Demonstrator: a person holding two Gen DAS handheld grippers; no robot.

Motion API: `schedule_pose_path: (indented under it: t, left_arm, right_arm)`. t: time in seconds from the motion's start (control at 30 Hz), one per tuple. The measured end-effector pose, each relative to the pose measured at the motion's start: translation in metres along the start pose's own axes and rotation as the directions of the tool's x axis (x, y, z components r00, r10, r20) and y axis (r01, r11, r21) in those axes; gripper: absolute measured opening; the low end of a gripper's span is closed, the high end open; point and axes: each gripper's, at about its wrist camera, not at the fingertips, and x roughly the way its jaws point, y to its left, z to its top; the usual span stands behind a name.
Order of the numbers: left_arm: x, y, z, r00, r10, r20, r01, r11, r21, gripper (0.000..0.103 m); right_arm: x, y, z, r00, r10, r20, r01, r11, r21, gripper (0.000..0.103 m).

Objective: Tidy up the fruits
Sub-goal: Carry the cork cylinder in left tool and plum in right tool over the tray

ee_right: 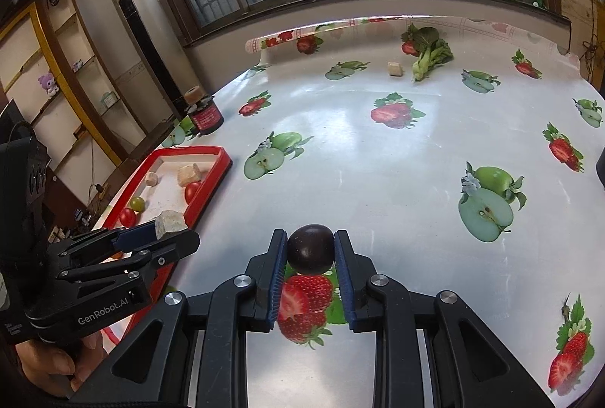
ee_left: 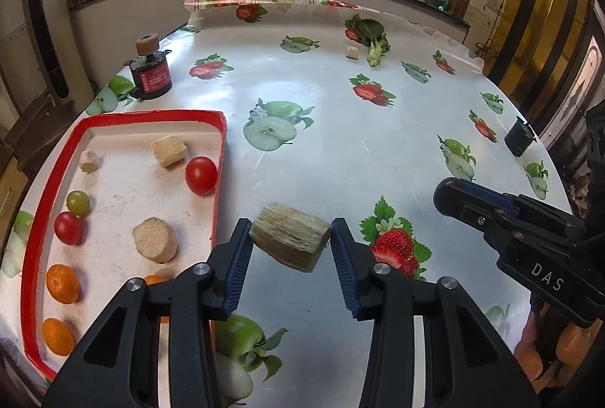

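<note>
Fruits at risk: left hand-held gripper [ee_left: 290, 241] pinches a sugarcane chunk [ee_left: 289, 242] by its ends, right hand-held gripper [ee_right: 310, 249] clamps a round dark plum [ee_right: 311, 249]; either could slip before the red tray [ee_left: 219, 181].

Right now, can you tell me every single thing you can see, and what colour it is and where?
tray: one, red rim, table's left side
cane chunks: three, beige, in tray
held cane chunk: one, beige, between left gripper pads
tomatoes: two, red, in tray
grape: one, green, in tray
oranges: at least two, orange, tray's near end
dark fruit: one, dark purple, in right gripper
jar: one, black and red, behind tray
greens: one bunch, far table
small cube: one, beige, beside greens
table: one, fruit-print cloth
left gripper: black, blue pads
right gripper: black, blue pads
</note>
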Motion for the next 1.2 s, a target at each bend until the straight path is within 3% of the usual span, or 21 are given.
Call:
schedule_pose_path:
  t: [0.33, 0.63, 1.2]
  left_arm:
    - [-0.034, 0.039, -0.019, 0.996, 0.061, 0.057, -0.057, 0.996, -0.071, 0.04]
    - [-0.049, 0.071, -0.039, 0.994, 0.091, 0.061, -0.081, 0.986, -0.143, 0.04]
    - [-0.072, 0.118, -0.067, 0.992, 0.108, 0.071, -0.088, 0.967, -0.239, 0.04]
  right_arm:
    - [-0.002, 0.055, -0.002, 0.998, 0.063, -0.007, -0.063, 0.995, -0.083, 0.026]
    - [0.006, 0.096, -0.007, 0.994, 0.107, -0.031, -0.111, 0.984, -0.143, 0.026]
    - [0.018, 0.136, -0.02, 0.985, 0.159, -0.064, -0.168, 0.967, -0.191, 0.026]
